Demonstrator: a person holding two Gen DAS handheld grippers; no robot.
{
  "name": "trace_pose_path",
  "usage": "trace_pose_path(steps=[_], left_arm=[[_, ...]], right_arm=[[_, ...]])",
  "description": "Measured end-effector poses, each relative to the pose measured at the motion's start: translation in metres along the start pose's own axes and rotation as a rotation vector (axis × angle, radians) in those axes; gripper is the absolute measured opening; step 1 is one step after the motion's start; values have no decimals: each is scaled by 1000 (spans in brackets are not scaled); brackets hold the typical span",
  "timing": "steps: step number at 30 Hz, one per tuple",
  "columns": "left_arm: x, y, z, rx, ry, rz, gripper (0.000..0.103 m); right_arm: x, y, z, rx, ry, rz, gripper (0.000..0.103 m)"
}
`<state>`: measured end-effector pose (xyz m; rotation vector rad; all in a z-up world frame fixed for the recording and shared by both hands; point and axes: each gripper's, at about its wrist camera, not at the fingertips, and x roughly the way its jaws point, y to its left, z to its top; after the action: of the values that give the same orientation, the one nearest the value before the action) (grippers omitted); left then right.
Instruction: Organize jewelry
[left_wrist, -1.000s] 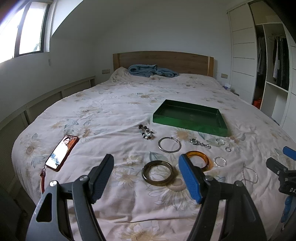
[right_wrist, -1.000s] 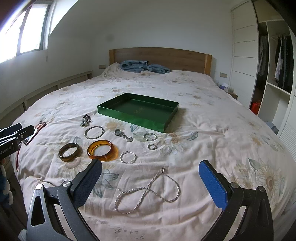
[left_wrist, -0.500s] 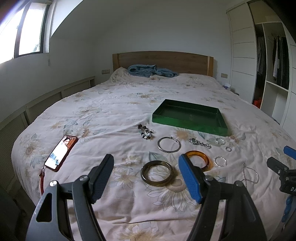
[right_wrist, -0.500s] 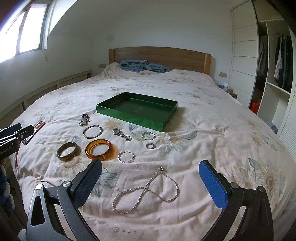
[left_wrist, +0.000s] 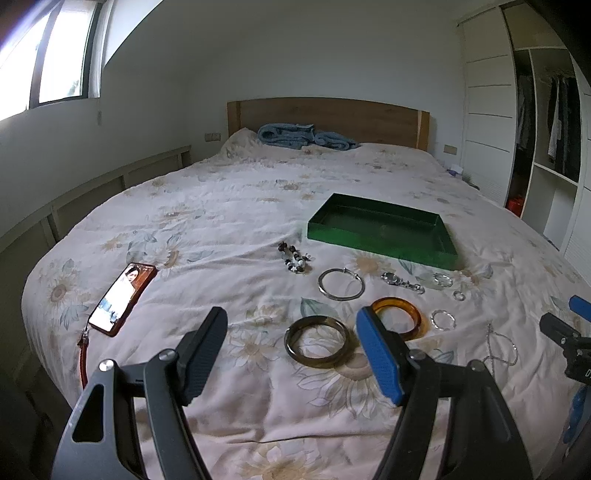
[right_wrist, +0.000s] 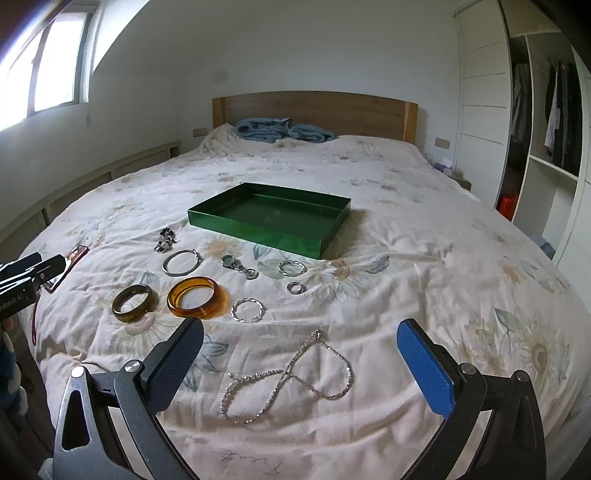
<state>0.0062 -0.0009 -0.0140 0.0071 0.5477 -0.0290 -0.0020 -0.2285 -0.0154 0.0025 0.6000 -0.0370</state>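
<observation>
Little has changed: both grippers, left and right, stay low in frame, jaws released. The green tray sits mid-frame, jewelry spread before it.

Amber bangle partly hidden behind the left gripper's blue finger; phone mostly hidden at 9 o'clock.

Left tool agape, right tool agape

Right tongs slightly nearer the chain necklace; jewelry unmoved.
</observation>
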Motion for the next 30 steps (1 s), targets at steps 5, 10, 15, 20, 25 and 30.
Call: trace_pose_path(steps=[5, 10, 15, 20, 25, 30], left_arm=[[1, 12, 1, -39, 5, 0, 71], [4, 29, 2, -84, 16, -5, 71], [17, 33, -2, -85, 57, -7, 71], [30, 30, -5, -75, 86, -11, 71], [45, 27, -7, -65, 121, -17, 71], [65, 25, -11, -60, 162, -19, 71]], right_arm=[[-1, -3, 1, 10, 0, -6, 103], [0, -3, -1, 2, 9, 6, 103], [15, 2, -8, -4, 62, 58, 99], [29, 2, -14, 2, 107, 83, 86], [45, -3, -20, 21, 154, 95, 83], [65, -4, -26, 37, 210, 110, 80]])
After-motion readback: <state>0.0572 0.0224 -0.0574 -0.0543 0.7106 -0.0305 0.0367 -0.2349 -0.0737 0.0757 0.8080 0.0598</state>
